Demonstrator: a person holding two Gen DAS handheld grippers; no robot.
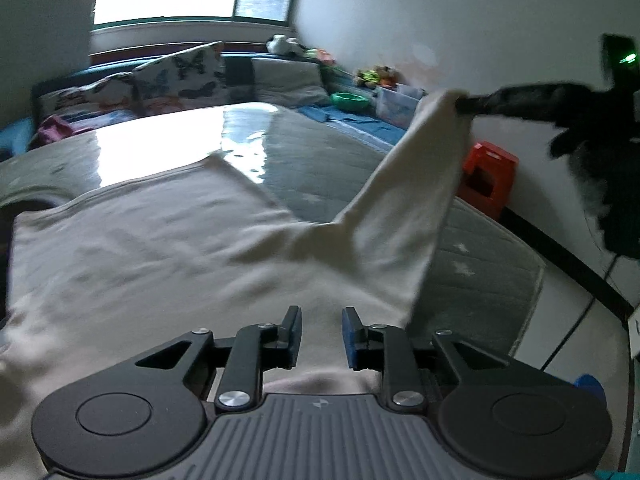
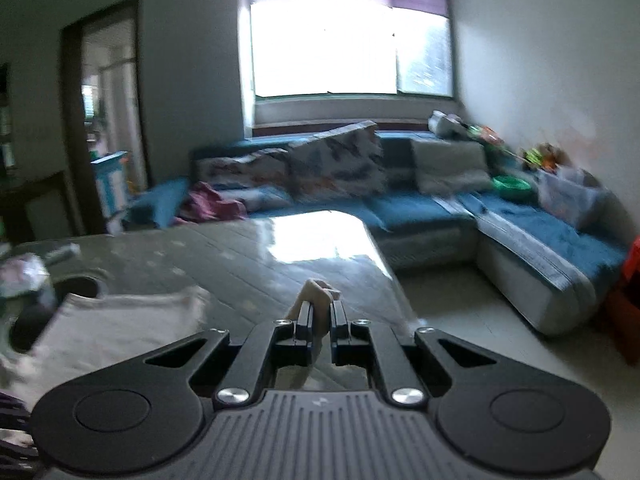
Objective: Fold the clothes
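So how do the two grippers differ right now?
The left gripper is open, its jaws apart above the shirt and holding nothing. The right gripper is shut on the shirt's sleeve, lifting it off the table. Both are the same black two-finger design.

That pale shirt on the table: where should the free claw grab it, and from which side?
Probably the other sleeve, at its cuff, coming from the shirt's far side. The pale shirt lies flat on the table, while the right claw is shut on one sleeve's cuff and lifts it. The left claw hangs open over the body, gripping nothing. A thin edge suits pinching.
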